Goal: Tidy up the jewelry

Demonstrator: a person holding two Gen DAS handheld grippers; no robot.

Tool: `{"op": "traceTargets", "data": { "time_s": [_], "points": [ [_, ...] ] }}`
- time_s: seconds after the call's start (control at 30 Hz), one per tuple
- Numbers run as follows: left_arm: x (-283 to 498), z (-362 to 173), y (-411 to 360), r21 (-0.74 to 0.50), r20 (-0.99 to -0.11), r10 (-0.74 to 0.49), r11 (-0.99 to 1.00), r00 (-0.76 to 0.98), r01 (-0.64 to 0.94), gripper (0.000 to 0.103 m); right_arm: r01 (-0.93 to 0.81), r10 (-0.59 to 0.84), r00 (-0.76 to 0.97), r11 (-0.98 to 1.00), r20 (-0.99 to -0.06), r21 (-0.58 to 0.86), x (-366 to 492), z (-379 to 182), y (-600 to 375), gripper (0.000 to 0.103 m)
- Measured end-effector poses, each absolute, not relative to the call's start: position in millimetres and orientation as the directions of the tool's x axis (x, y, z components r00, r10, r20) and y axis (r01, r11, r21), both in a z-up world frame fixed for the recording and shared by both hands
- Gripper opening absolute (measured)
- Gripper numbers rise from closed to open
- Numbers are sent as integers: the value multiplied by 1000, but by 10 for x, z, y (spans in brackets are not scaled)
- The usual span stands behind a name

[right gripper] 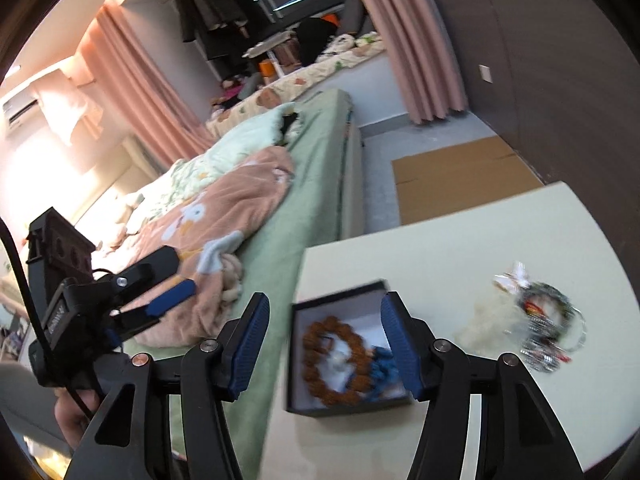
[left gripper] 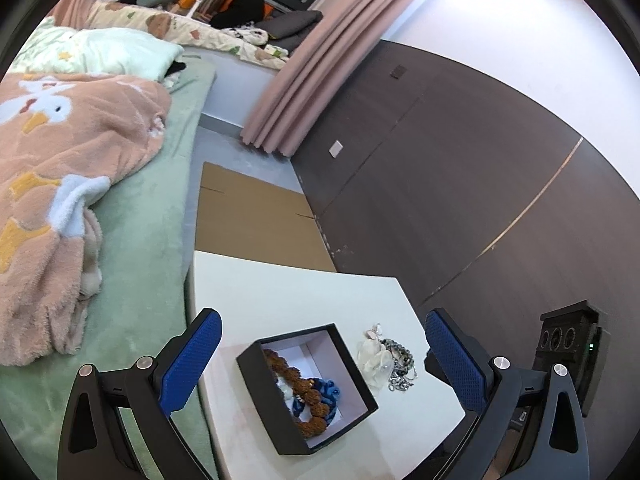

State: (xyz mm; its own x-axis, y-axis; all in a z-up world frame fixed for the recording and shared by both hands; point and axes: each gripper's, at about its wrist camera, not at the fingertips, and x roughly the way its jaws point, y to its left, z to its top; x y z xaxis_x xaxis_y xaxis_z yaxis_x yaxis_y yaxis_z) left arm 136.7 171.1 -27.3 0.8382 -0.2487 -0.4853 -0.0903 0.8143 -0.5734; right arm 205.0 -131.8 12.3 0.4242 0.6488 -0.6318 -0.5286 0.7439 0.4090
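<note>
The black box (left gripper: 306, 390) sits open on the white table (left gripper: 288, 292), and it serves as the anchor for everything else. Inside it lie a brown bead bracelet (left gripper: 298, 394) and a blue piece (left gripper: 326, 392), touching one another — so part of the sorting looks done. Just beside the box, on the side toward the dark wall, a small heap of jewelry (left gripper: 390, 360) rests on the tabletop: silvery chains tangled with something pale and translucent. That heap seems to be what is left.

The left gripper (left gripper: 324, 364) hangs above the box, jaws wide apart and holding nothing. The right gripper (right gripper: 326, 346) also hovers over the box, spread and empty — its view is blurred.
</note>
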Motion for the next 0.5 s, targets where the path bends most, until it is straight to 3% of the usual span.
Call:
{"op": "traceTargets", "data": {
  "time_s": [0.17, 0.27, 0.37, 0.5],
  "points": [
    [1444, -248, 1533, -557, -486, -265, 828, 833, -62, 102, -453, 598, 466, 794, -652, 404, 2120, 84, -1784, 72],
    [1522, -259, 1392, -543, -497, -278, 839, 822, -44, 101, -411, 583, 487, 810, -651, 418, 2174, 91, -2030, 74],
    [1598, -270, 1242, -526, -510, -293, 850, 809, -25, 99, -373, 568, 503, 822, -651, 429, 2244, 54, -2250, 85],
    [1705, -285, 1040, -502, -526, -307, 865, 793, 2, 96, -333, 559, 491, 829, -668, 449, 2353, -107, -2432, 85]
  ]
}}
